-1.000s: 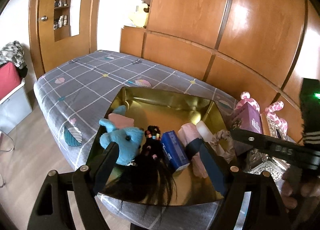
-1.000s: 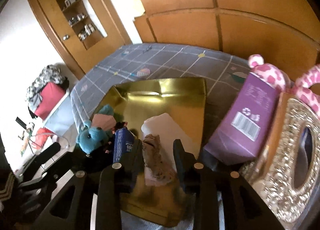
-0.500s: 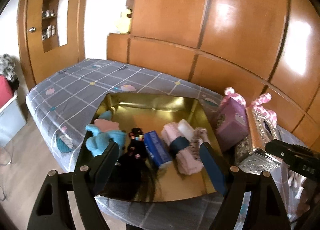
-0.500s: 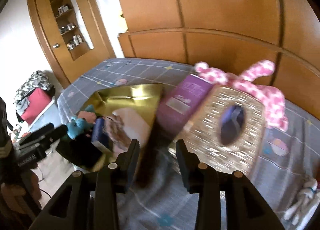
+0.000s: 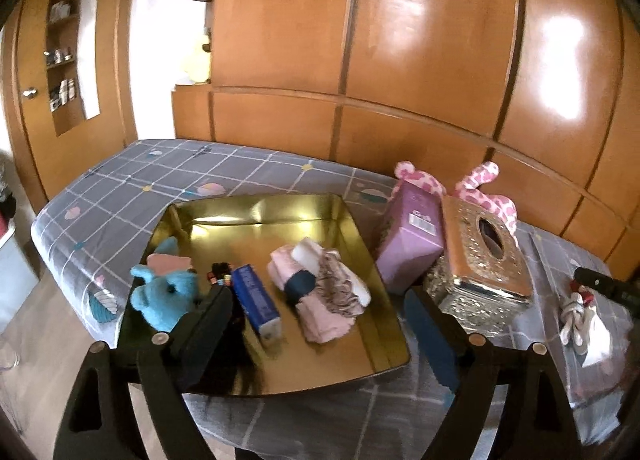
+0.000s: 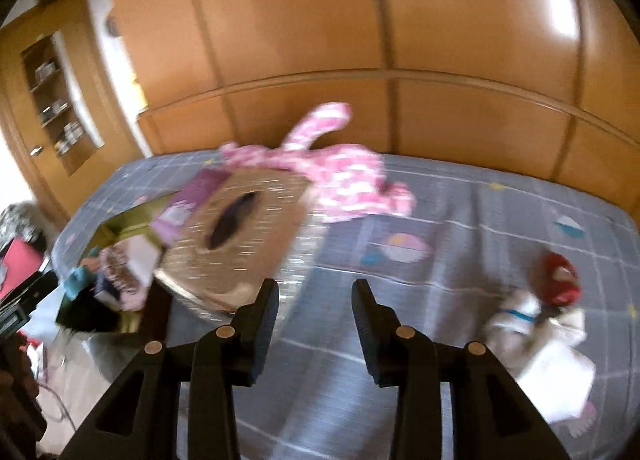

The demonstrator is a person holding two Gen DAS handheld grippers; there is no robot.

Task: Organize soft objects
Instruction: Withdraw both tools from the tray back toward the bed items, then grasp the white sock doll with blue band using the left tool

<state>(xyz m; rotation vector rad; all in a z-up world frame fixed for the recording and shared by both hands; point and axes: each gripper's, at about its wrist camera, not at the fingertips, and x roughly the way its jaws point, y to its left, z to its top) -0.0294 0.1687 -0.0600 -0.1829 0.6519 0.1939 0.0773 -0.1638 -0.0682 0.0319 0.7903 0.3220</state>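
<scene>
A gold tray (image 5: 256, 204) on the grey checked bed holds a blue plush (image 5: 164, 296), a dark-haired doll (image 5: 240, 360), a blue box (image 5: 256, 300) and a bundle of pink cloths (image 5: 320, 320). My left gripper (image 5: 320, 324) hovers over the tray's near edge, its jaws opening, with nothing between them. My right gripper (image 6: 314, 300) is open and empty above bare bedcover. A white doll with a red hat (image 6: 540, 308) lies to its right, apart from it. The pink spotted plush (image 6: 344, 180) lies behind the tissue box.
A glittery tissue box (image 5: 484, 260) and a purple carton (image 5: 412, 244) stand just right of the tray. Wooden wall panels run behind the bed. The bed's edge and floor (image 5: 24, 324) drop off at the left. A cabinet door with shelves stands far left.
The right gripper has left the tray and swung right across the bed, past the tissue box, towards the white doll. The left gripper has drawn back from the tray and spread slightly wider.
</scene>
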